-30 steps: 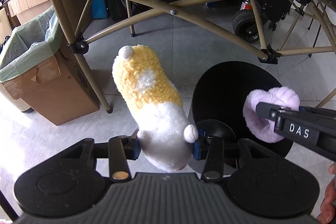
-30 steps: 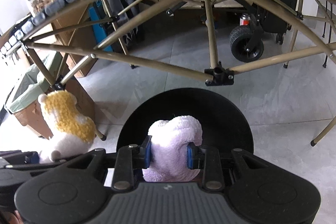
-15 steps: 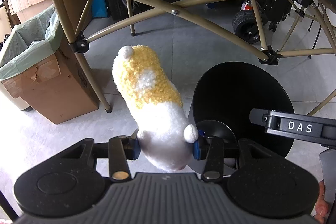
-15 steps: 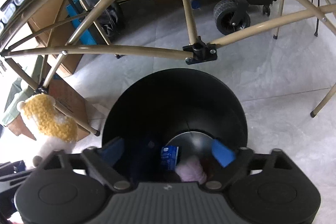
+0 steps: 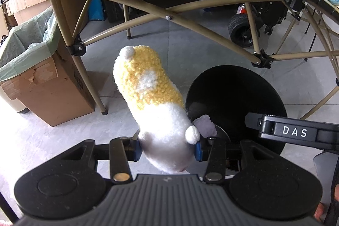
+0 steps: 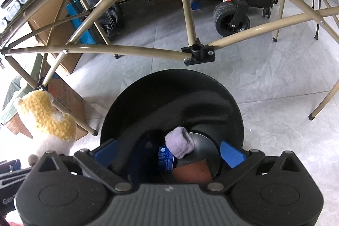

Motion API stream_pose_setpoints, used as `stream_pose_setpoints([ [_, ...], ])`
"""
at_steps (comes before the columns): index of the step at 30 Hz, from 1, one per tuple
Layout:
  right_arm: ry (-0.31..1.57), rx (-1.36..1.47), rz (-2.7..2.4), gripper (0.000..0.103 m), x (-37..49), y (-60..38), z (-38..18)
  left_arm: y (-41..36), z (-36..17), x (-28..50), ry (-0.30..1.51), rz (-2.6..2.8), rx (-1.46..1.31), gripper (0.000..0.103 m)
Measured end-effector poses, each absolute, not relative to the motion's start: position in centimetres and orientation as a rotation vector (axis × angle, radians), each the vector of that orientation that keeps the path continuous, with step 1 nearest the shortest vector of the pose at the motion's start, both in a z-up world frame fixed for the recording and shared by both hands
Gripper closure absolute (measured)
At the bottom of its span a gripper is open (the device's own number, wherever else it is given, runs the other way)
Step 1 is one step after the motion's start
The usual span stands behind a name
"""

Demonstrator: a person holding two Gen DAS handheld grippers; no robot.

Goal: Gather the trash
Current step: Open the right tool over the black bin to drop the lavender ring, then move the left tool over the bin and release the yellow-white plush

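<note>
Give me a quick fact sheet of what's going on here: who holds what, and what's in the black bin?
left hand-held gripper: shut on the yellow and white plush toy, held up beside the bin
right hand-held gripper: open, jaws just spread wide, nothing between them, above the bin
black bin: on the tiled floor under the folding table frame
inside the bin: purple plush piece, blue carton, something reddish-brown
nearby: cardboard box with green liner
</note>
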State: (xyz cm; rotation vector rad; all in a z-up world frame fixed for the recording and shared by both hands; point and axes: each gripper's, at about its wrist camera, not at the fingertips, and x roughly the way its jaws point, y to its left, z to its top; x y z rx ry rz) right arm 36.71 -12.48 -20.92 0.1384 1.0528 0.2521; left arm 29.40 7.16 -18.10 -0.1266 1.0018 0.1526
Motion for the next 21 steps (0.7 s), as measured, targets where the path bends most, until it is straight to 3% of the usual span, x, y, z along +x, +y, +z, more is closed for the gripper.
stream_pose_setpoints([
  [21, 0.977, 0.143, 0.173, 0.000, 34.4, -17.8, -16.3, 2.7, -15.8, 28.8, 0.955, 0.048, -0.105, 0.058],
])
